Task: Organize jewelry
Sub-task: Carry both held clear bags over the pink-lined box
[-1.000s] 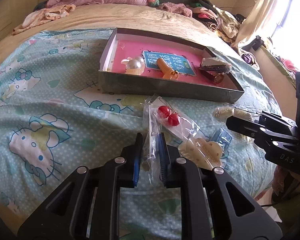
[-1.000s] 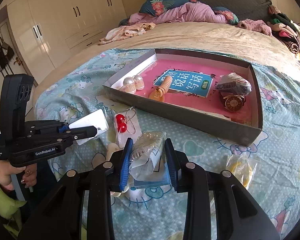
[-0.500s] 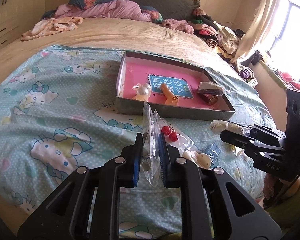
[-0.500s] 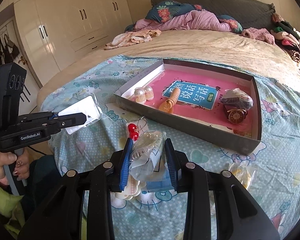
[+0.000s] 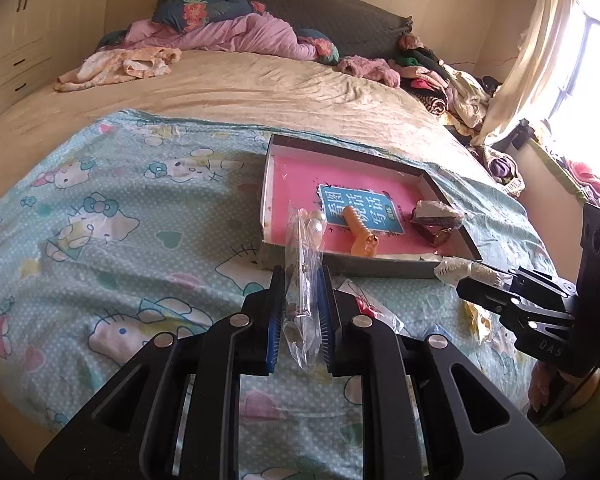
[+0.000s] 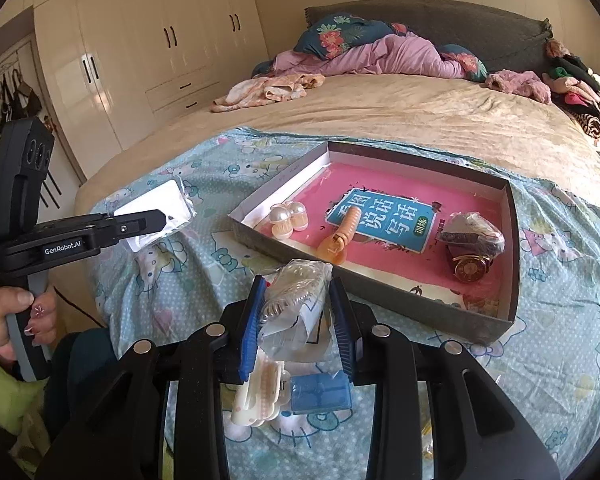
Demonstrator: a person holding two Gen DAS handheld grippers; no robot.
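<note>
My left gripper (image 5: 300, 276) is shut on a flat clear plastic bag (image 5: 302, 280) and holds it above the bedspread, short of the grey box (image 5: 364, 266). My right gripper (image 6: 297, 286) is shut on a crumpled clear bag with a pale bracelet (image 6: 295, 296), held above the bedspread in front of the grey box (image 6: 380, 292). The box has a pink floor and holds pearl clips (image 6: 287, 218), an orange clip (image 6: 338, 238), a wrapped dark item (image 6: 474, 234) and a gold watch (image 6: 468, 270). The left gripper also shows in the right wrist view (image 6: 161, 216).
On the Hello Kitty bedspread lie a bag with red beads (image 5: 366, 306), a cream hair clip (image 6: 259, 392), a blue packet (image 6: 320, 392) and a yellowish bag (image 5: 476, 318). Clothes and pillows are piled at the bed's far end. The wardrobe (image 6: 147, 40) stands left.
Both grippers have risen and pulled back from the bedspread with their bags in them. The box and loose items now look farther and lower.
</note>
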